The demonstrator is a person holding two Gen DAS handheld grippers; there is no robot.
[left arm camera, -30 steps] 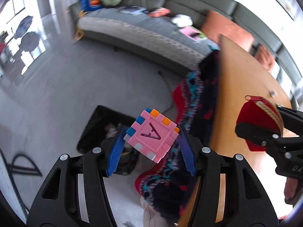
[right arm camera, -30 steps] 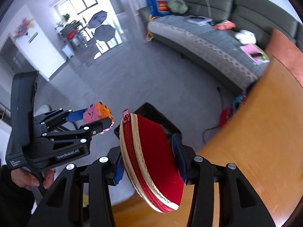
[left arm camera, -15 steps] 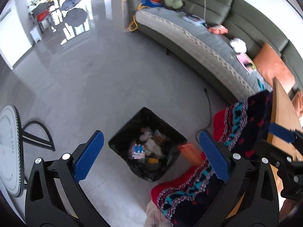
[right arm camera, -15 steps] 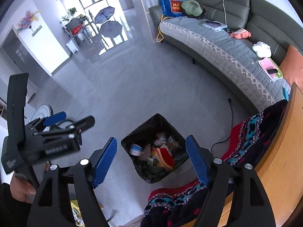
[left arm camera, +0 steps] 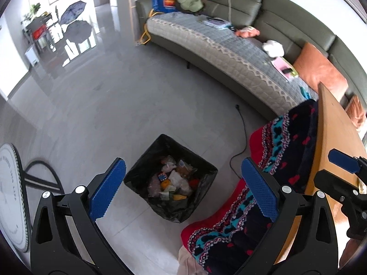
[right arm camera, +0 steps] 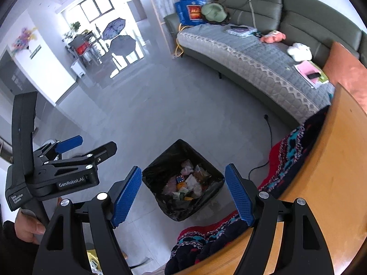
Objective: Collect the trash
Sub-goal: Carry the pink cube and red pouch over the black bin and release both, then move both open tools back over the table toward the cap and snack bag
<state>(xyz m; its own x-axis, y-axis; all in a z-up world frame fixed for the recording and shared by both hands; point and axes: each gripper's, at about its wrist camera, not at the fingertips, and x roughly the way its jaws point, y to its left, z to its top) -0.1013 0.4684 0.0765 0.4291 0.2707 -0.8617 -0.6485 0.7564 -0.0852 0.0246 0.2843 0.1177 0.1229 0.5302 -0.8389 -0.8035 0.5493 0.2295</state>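
Over on the left, by the grey tiled floor (left arm camera: 96, 105), a round white disc (left arm camera: 9, 197) with a toothed edge stands beside a curved black frame. The left gripper (left arm camera: 183, 188) hangs above the floor with its blue pads spread wide and nothing between them; in the right wrist view the person's hand (right arm camera: 29, 226) is wrapped around its handle. Just past it, down on the floor, sits the bin (left arm camera: 170, 178), lined with a black bag and open at the top, with the trash (left arm camera: 174, 181) lying inside: crumpled wrappers, bits of paper, something orange and a small blue and pink block among them. The right gripper (right arm camera: 183, 192) hovers over the same bin, fingers released and empty too. To the right of the bin a black cable (left arm camera: 240, 137) trails across the tiles, and beyond it a dark knitted blanket (left arm camera: 286, 151) with red, teal and white patterns hangs over the edge of a wooden table (right arm camera: 332, 171) and pools near the floor. Along the far wall runs a long green sofa (right arm camera: 263, 2) covered by a grey quilted throw (right arm camera: 252, 57), with a blue bag (right arm camera: 190, 11), soft toys and an orange cushion (left arm camera: 318, 68) on it.
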